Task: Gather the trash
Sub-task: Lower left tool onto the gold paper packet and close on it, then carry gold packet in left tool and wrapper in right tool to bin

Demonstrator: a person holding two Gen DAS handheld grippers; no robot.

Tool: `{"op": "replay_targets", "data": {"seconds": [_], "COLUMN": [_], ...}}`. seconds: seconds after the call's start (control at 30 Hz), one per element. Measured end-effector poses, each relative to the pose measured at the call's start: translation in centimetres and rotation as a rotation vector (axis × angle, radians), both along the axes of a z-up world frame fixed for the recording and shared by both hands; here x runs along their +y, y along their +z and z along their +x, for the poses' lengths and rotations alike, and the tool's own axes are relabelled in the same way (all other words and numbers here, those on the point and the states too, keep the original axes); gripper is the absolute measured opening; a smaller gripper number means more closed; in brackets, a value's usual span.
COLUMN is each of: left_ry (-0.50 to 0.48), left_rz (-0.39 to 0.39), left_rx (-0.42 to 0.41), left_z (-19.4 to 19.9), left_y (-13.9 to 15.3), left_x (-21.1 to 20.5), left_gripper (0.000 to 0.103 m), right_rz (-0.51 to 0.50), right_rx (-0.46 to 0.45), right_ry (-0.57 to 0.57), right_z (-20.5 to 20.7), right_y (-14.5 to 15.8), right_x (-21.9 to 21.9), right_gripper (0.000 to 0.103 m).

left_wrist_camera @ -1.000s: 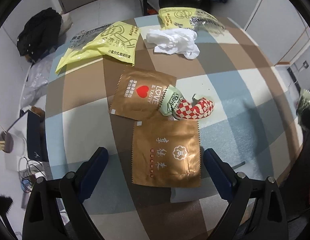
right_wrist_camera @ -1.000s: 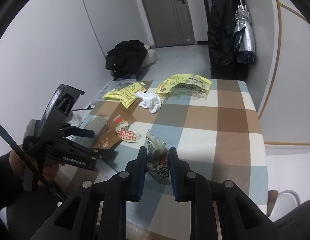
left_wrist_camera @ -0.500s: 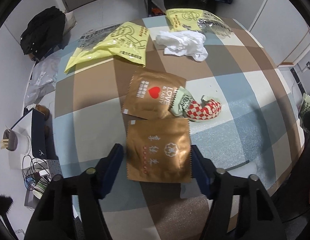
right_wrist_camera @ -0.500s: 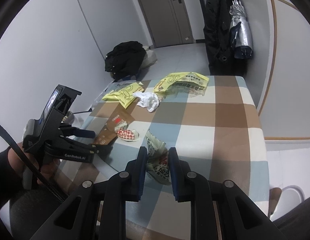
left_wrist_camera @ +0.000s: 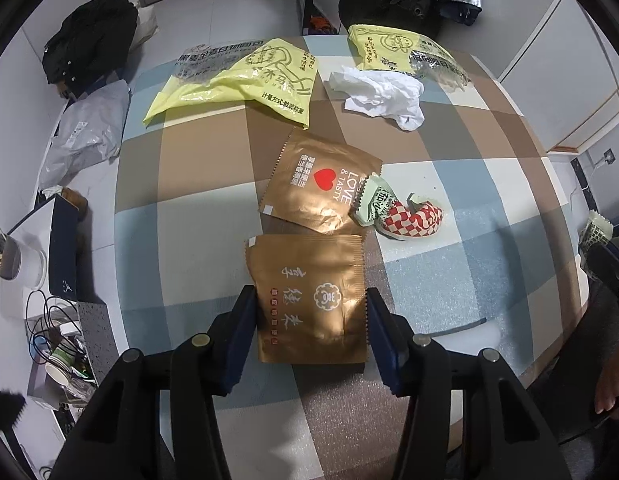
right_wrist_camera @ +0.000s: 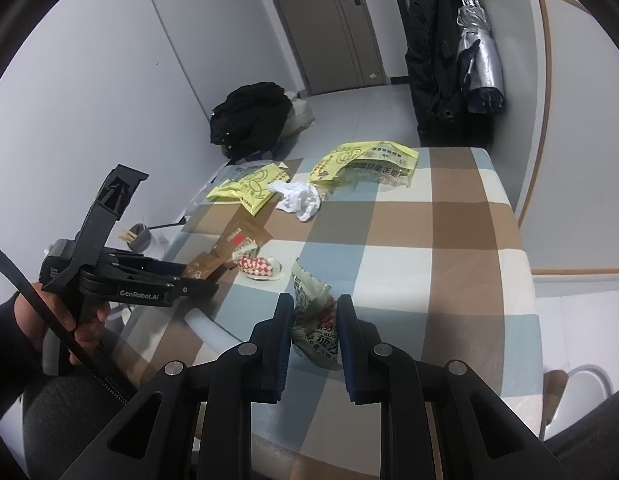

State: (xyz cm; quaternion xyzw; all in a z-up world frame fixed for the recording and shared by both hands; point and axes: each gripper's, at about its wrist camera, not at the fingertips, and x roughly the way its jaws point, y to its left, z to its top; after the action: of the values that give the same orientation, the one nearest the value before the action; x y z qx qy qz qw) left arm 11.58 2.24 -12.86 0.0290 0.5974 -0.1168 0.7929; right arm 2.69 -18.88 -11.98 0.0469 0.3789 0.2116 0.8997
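Note:
A gold snack packet [left_wrist_camera: 309,300] lies flat on the checked table [left_wrist_camera: 189,184], and my left gripper [left_wrist_camera: 309,312] hangs over it pointing down. Its jaws are closing, with the pads level with the packet's two side edges; the packet is not visibly squeezed. In the right wrist view the left gripper [right_wrist_camera: 211,278] reaches in from the left over the same gold packet [right_wrist_camera: 201,266]. My right gripper [right_wrist_camera: 311,302] is shut on a crumpled green-and-white wrapper [right_wrist_camera: 315,320], held above the table's near side.
A second gold packet with a red heart [left_wrist_camera: 321,184], a red checked wrapper [left_wrist_camera: 409,220], a white tissue [left_wrist_camera: 381,96] and two yellow bags [left_wrist_camera: 245,76] [left_wrist_camera: 401,52] lie farther back. A dark coat [right_wrist_camera: 249,116] lies on the floor.
The left jaws have narrowed from wide open to the width of the gold packet, and the left gripper has shifted a little over it. The right gripper and its wrapper have stayed still.

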Motion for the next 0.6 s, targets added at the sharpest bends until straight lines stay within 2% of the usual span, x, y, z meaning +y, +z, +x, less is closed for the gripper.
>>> {"op": "replay_targets", "data": {"seconds": [0.3, 0.6], "left_ry": [0.044, 0.085], "left_rz": [-0.029, -0.046], "left_rx": [-0.003, -0.092], "left_z": [-0.7, -1.7], "left_y": [0.4, 2.6], "left_x": [0.4, 0.1], "left_gripper": [0.048, 0.048], "right_rz": [0.017, 0.037], "right_rx": [0.006, -0.003], "right_ry": [-0.004, -0.011], "right_z": [0.1, 0.1], "right_y": [0.0, 0.2], "right_x": [-0.2, -0.5], "right_gripper": [0.021, 0.021]}}
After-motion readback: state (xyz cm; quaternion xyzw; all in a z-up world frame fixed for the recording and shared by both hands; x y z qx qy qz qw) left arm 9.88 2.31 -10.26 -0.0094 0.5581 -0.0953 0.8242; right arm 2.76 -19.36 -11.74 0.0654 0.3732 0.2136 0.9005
